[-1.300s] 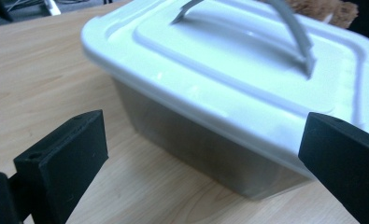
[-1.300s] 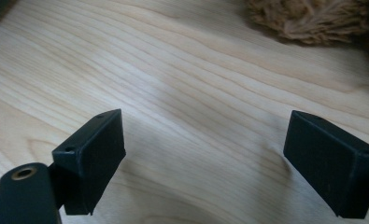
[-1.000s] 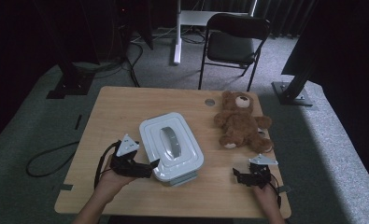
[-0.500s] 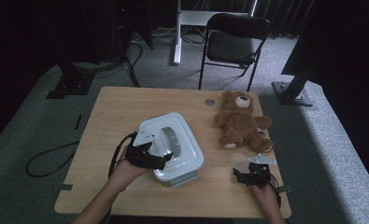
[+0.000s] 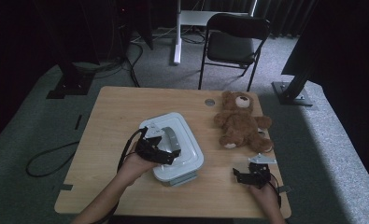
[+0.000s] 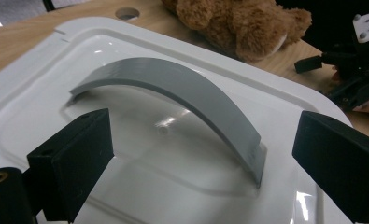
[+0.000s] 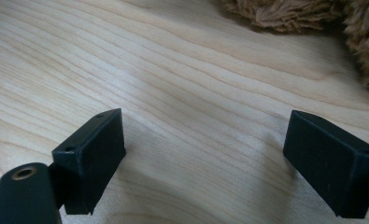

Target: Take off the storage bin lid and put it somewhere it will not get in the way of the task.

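Table (image 5: 112,116) being overlooked from above, facing forward. White lidded box (image 6: 182,140) being viewed close along left jaws; teddy bear (image 6: 238,23) being shared with high view. Tabletop being skimmed by right gripper view.

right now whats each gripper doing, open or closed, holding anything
Left gripper: open, jaws spread over the grey handle of the white box lid, holding nothing.
Right gripper: open, low over the bare table, holding nothing.

The left gripper (image 5: 159,150) has moved from the table at the white lidded container's (image 5: 191,156) 9 o'clock side up over its lid, jaws wide apart either side of the grey arched handle (image 6: 182,95) (not touching it).
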`<state>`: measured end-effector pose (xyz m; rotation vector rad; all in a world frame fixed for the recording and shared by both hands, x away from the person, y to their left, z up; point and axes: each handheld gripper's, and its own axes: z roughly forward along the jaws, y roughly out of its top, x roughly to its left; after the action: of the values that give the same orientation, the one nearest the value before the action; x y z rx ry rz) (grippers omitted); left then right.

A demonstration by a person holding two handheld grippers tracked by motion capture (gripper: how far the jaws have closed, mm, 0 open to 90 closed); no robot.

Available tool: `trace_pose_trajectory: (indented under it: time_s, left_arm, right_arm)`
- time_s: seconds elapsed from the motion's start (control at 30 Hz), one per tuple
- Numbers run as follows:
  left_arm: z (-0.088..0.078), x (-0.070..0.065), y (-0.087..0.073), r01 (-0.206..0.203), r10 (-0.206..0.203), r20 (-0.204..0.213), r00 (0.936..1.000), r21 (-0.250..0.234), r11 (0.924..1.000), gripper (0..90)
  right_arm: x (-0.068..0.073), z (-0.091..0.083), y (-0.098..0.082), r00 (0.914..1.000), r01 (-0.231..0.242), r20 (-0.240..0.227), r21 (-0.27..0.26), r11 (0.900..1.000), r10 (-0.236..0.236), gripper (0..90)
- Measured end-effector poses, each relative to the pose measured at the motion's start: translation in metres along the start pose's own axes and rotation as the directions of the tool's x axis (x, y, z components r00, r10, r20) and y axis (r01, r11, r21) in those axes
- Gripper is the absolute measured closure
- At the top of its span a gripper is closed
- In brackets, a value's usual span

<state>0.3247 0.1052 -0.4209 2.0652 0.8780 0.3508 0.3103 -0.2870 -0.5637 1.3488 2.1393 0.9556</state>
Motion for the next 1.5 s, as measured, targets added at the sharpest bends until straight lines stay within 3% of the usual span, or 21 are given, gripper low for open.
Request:
trace_pose_trajectory:
  time_s: [0.1,0.27,0.5,0.63,0.7,0.8,0.87,0.9,1.03,1.33,1.5]
  left_arm:
    - [0.004,-0.001,0.000,-0.009,0.009,-0.001,1.0000,0.021,0.9997,6.1]
    - [0.011,-0.005,0.002,-0.026,0.027,-0.008,0.9996,0.041,0.9988,13.9]
    - [0.015,-0.008,0.005,-0.016,0.015,0.029,0.9995,0.033,0.9993,23.6]
    - [0.018,-0.010,0.003,-0.020,0.018,0.040,0.9990,0.029,0.9994,34.8]
    - [0.018,-0.009,0.003,-0.009,0.008,0.050,0.9987,0.017,0.9998,35.9]
    - [0.018,-0.009,0.002,-0.017,0.016,0.062,0.9979,0.009,0.9998,46.1]
    - [0.018,-0.011,0.000,-0.026,0.026,0.036,0.9990,0.002,0.9997,50.2]
    - [0.018,-0.010,0.000,-0.026,0.026,0.042,0.9988,-0.001,0.9997,53.1]
    - [0.017,-0.010,-0.002,-0.007,0.007,0.055,0.9984,-0.008,0.9999,56.5]
    - [0.012,-0.013,0.001,-0.009,0.010,0.080,0.9968,-0.007,0.9999,60.1]
    - [0.004,-0.014,0.004,-0.001,0.004,0.094,0.9955,-0.034,0.9994,65.3]
  right_arm:
    - [0.000,0.000,0.000,1.0000,0.000,0.000,0.000,1.000,0.000,12.0]
    - [0.000,0.000,0.000,1.0000,0.001,0.000,0.000,1.000,-0.001,12.0]
    - [0.000,0.000,0.000,1.0000,0.000,0.001,-0.001,1.000,0.000,12.3]
    - [0.000,0.000,0.000,1.0000,-0.001,0.001,-0.001,1.000,0.001,12.3]
    - [0.000,0.000,0.000,1.0000,-0.002,0.001,0.000,1.000,0.002,12.3]
    - [0.000,0.000,0.000,1.0000,-0.003,0.001,0.000,1.000,0.003,12.4]
    - [0.000,0.000,0.000,1.0000,-0.003,0.001,0.000,1.000,0.003,12.4]
    - [0.000,0.000,0.000,1.0000,-0.003,0.001,0.000,1.000,0.003,12.4]
    - [0.000,0.000,0.000,1.0000,-0.004,0.001,0.000,1.000,0.004,12.5]
    - [0.000,0.000,0.000,1.0000,-0.004,0.001,0.000,1.000,0.004,12.4]
    - [0.000,0.000,0.000,1.0000,-0.001,0.002,-0.001,1.000,0.001,12.5]
